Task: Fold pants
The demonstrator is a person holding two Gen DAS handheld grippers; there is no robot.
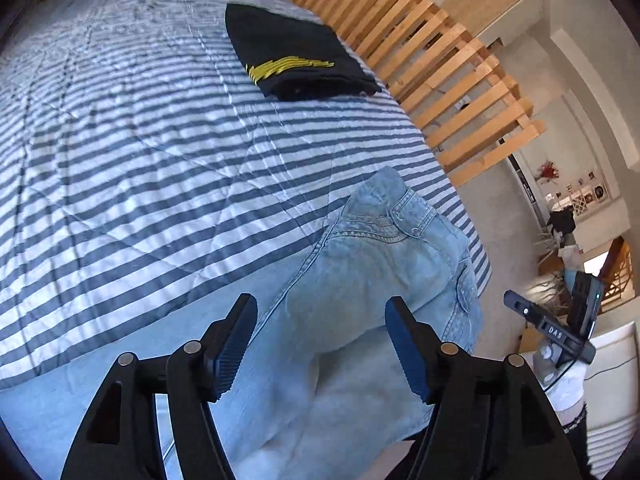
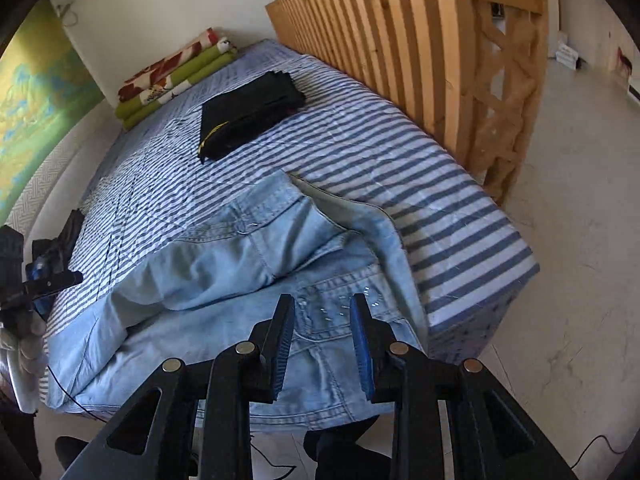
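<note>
Your left tongs [image 1: 322, 344] stand wide apart with nothing between the pads; they hang over the light blue jeans [image 1: 360, 300] without touching them. Your right tongs [image 2: 322, 344] are parted by a narrower gap, also empty, and hover above the waistband and pocket area of the jeans [image 2: 256, 280]; whether the tips brush the denim you cannot tell.

The jeans lie on the near end of the bed [image 2: 440, 176], partly folded: one leg is doubled over the seat, and the fabric reaches the mattress edge closest to you. Under them is a blue-and-white striped bedspread [image 1: 120, 140].

Farther up the bed, well apart from the jeans, sits a folded black garment [image 1: 296, 52] with yellow stripes. Beyond it, at the head of the bed, lies a stack of green and floral bedding [image 2: 172, 76]. A wooden slatted partition [image 2: 400, 48] runs along the far side of the bed.

In the right wrist view, your gloved left hand [image 2: 24, 344] shows at the left edge.
</note>
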